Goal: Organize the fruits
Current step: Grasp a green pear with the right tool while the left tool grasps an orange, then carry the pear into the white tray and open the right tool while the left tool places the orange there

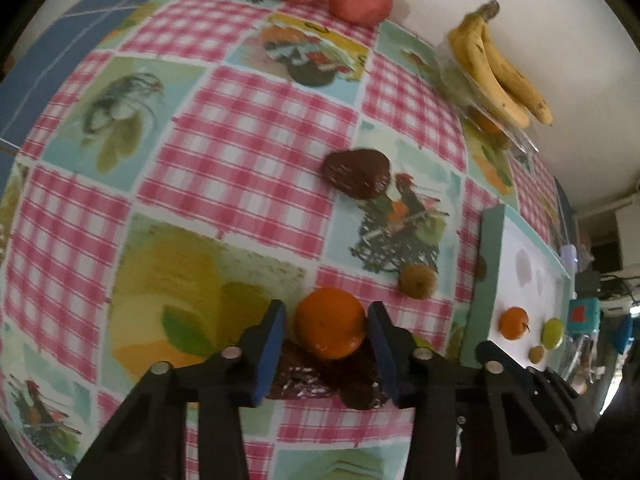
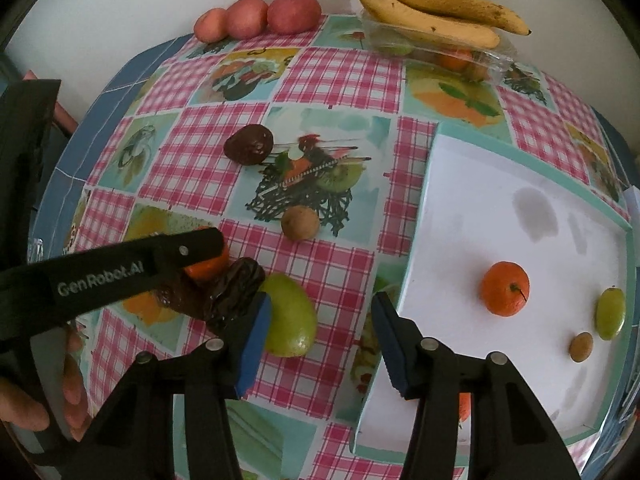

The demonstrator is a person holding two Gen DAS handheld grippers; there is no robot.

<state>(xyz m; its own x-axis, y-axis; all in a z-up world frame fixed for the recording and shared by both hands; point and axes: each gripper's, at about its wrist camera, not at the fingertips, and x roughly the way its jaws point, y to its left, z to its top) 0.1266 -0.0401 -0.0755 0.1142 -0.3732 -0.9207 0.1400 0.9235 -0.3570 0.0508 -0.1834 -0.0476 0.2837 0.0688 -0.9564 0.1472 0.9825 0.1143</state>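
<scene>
Closest to you, your left gripper [image 1: 327,354] has its blue pads spread on either side of the orange [image 1: 331,322], which sits on the checked tablecloth [image 1: 248,128]; a gap shows at each pad, so nothing is pinched yet. Right against that orange lie dark, wrinkled fruits [image 1: 320,380] under the jaws, and that is your first risk: close carelessly and a pad may catch one of them, or nudge the round orange so it rolls out of the grip. Your right gripper [image 2: 320,340] is also spread wide and holds nothing; its left pad is just beside the green fruit [image 2: 290,316], and the left gripper's arm crosses close in front of it, so moving both at once could knock them together or shove the green fruit off its spot. A little farther out sit a small brown fruit [image 2: 300,222] and another dark one [image 2: 249,144], both loose on the cloth. To the right, the white tray [image 2: 520,216] already carries an orange [image 2: 505,288], a green fruit [image 2: 610,313] and a small brown one [image 2: 581,346]; its raised teal rim could clip a low carry. At the far edge rest three red fruits [image 2: 256,18] and bananas [image 2: 436,12] atop a clear plastic box [image 2: 488,60].
</scene>
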